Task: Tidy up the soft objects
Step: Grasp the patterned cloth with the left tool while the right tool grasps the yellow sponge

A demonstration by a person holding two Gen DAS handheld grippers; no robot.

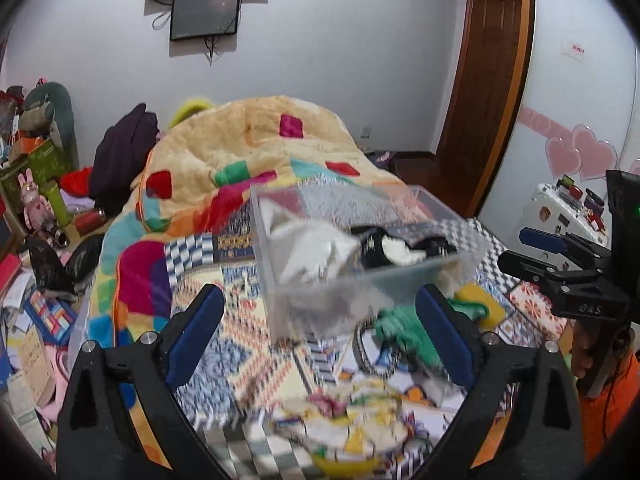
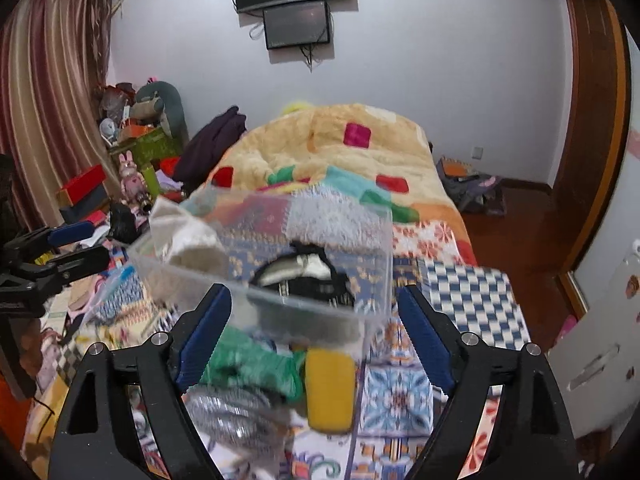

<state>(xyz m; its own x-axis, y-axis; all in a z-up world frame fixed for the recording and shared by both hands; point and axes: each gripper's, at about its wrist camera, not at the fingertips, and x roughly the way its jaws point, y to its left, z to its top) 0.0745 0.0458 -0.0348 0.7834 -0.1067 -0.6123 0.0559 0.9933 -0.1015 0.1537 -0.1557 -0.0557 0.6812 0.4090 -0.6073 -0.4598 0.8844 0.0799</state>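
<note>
Both grippers' fingers are gaping wide, holding nothing: left gripper [image 1: 318,334], right gripper [image 2: 314,334]. The clear plastic bin [image 1: 360,256] is sitting ahead, beyond the fingertips.

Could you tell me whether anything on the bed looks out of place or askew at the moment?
Yes: the clear plastic bin sits tilted on the patterned bedspread, propped on the soft items beneath it rather than flat. A green cloth and a yellow item lie outside it, partly under its near edge.
</note>
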